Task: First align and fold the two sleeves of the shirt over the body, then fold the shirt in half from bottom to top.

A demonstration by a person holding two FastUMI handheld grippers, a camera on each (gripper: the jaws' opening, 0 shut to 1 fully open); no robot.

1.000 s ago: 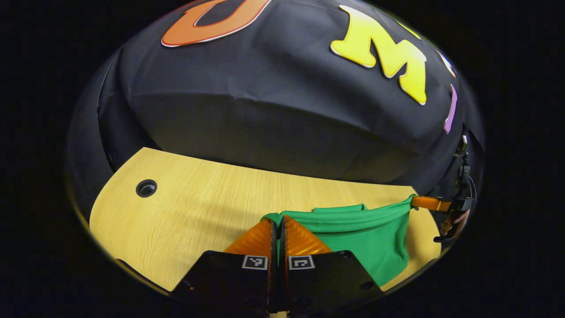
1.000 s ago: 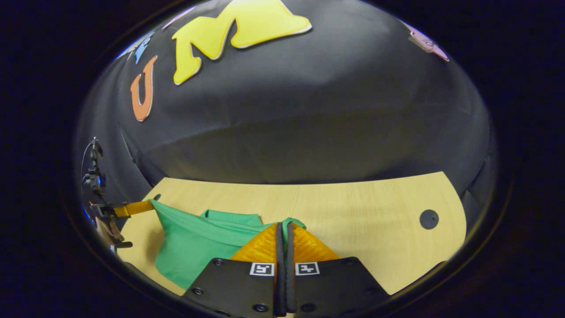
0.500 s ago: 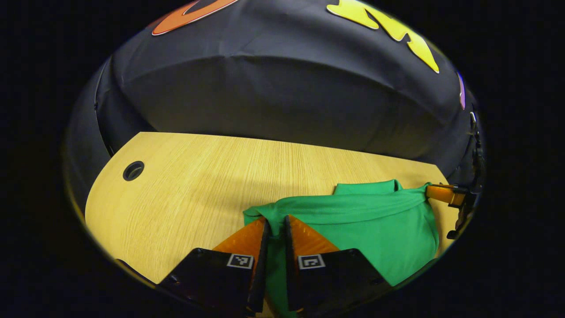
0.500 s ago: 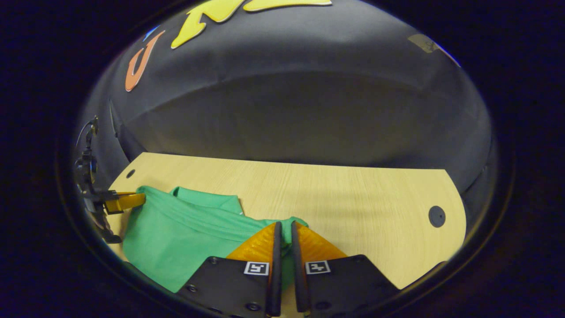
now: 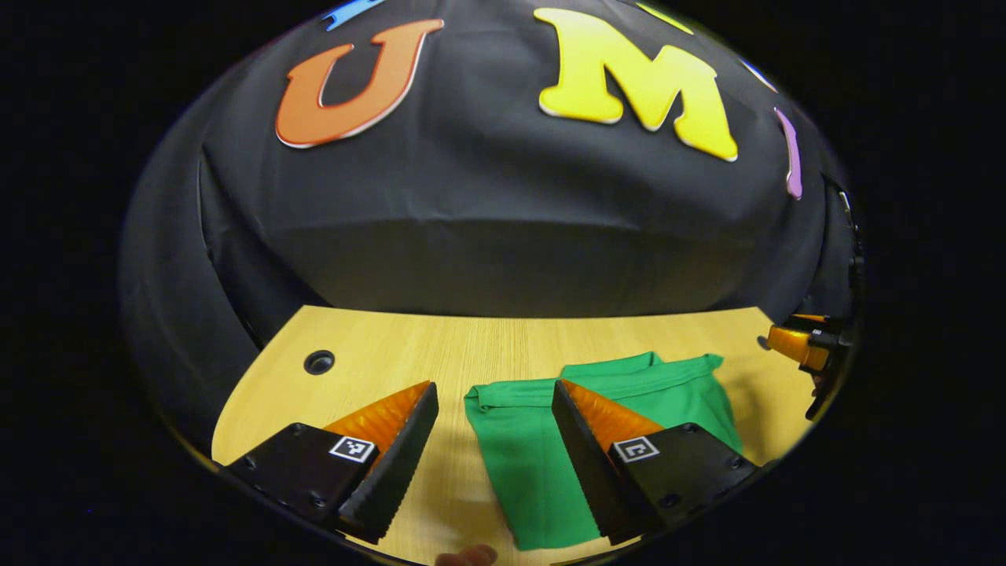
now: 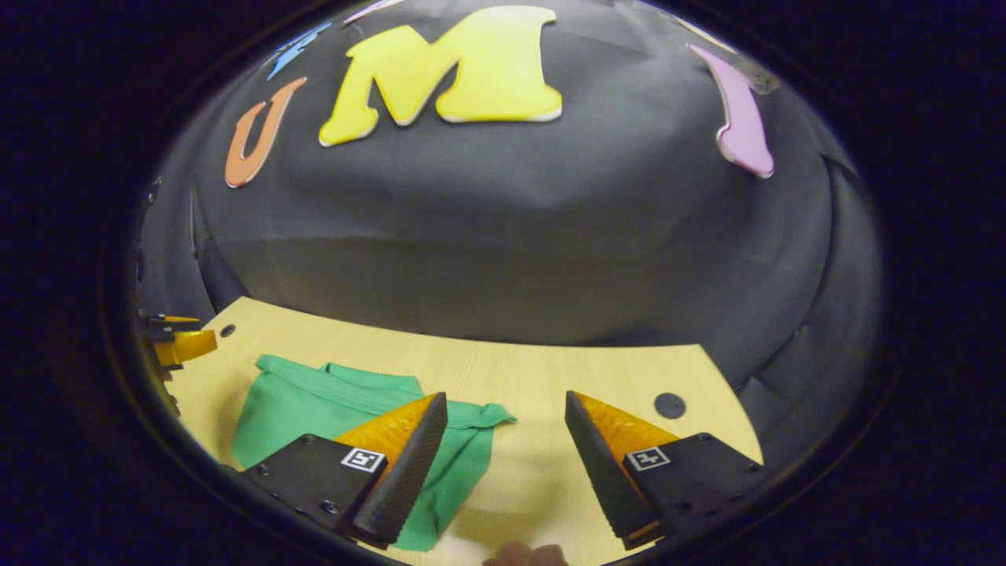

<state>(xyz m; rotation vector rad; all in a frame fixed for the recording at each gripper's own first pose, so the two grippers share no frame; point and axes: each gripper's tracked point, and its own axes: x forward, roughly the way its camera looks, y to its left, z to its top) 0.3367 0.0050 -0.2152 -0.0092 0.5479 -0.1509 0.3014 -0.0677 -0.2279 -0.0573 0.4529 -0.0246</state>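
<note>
The green shirt point(image 5: 621, 424) lies folded on the wooden table point(image 5: 471, 346). The left claw point(image 5: 491, 420) and the right claw point(image 6: 503, 432) both stand wide open above it, holding nothing.

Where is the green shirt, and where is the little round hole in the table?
green shirt point(image 5: 542, 448), left gripper view, on the flat folded cloth.
round hole point(image 5: 318, 362), left gripper view, on its dark middle.
</note>
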